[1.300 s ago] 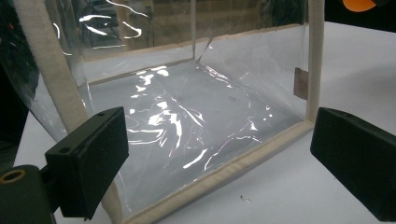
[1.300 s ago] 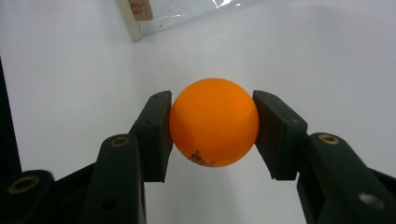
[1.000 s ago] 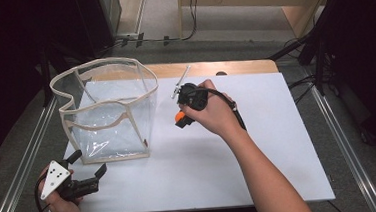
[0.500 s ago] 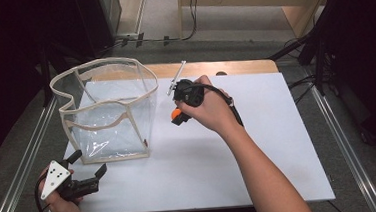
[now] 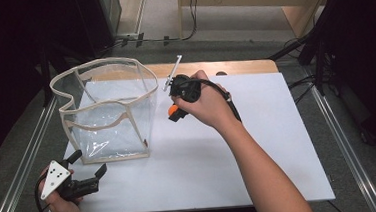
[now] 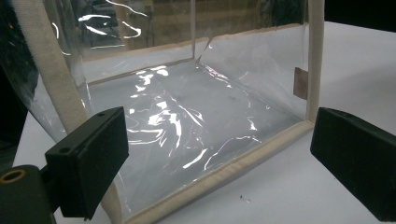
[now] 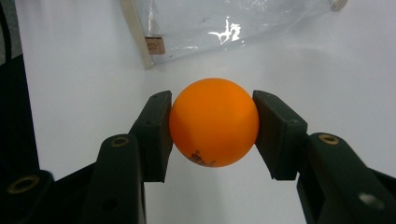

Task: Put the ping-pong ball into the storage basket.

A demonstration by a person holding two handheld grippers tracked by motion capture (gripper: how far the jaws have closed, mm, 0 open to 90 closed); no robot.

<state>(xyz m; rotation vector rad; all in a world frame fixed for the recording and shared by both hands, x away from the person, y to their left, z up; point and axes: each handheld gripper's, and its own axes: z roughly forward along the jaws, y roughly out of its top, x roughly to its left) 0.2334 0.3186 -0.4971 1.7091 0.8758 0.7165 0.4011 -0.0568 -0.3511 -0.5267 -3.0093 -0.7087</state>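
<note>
The white tabletop [image 5: 259,151] carries everything here, and the biggest thing on it is a clear plastic bag [image 5: 107,111] that stands open-topped at its far left part, its soft see-through walls creased and glinting, edged all round with cream fabric binding, with a small tan tag on one corner seam. The bag serves as the landmark for the rest. Just right of the bag, near its far right corner and raised a little over the tabletop, the person's right hand [image 5: 208,104] holds the right gripper [image 5: 175,112], which points back toward the bag; a thin silver rod sticks up from its far side. Its fingers [image 7: 156,133] are clamped on an orange ball [image 7: 214,122] from both sides, pads pressing flat against it. In front of the bag, close to its near left corner, the left hand [image 5: 65,207] holds the left gripper [image 5: 87,165] low at the tabletop's near edge, a grey three-cornered plate on top; its fingers [image 6: 91,158] stand wide apart with nothing between them, aimed at the bag's bottom seam. The ball is the smallest thing: smooth, matte, evenly orange and round, with a little dark print on its underside, and it hangs clear of the white surface to the right of the bag
</note>
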